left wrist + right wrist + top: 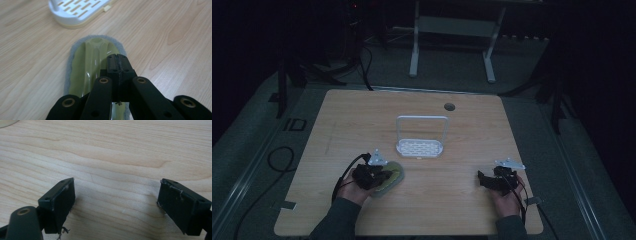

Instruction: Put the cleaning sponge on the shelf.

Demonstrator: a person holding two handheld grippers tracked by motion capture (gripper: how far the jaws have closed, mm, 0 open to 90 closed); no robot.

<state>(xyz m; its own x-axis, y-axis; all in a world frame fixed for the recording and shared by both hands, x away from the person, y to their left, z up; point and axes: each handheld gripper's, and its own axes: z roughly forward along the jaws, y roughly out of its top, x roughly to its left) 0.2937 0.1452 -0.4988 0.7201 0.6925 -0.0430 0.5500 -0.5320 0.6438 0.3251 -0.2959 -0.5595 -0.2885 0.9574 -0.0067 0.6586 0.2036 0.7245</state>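
Note:
A yellow-green scrubbing pad (83, 60) with a grey felt rim lies flat on the wooden table (452, 120), left of centre near the front. My left gripper (117, 58) is shut, its jaws pressed together right over the pad's right half; I see nothing between them. From the high view, the left gripper (382, 175) sits on the pad (396, 175). My right gripper (116, 192) is open just above bare wood, nothing between its jaws. It rests at the front right (484, 179).
A white slotted tray with a tall hoop handle (419, 147) stands at mid-table just beyond the pad; its rim (75, 15) is close ahead of the left jaws. A round cable hole (449, 106) lies at the back. The surroundings are dark.

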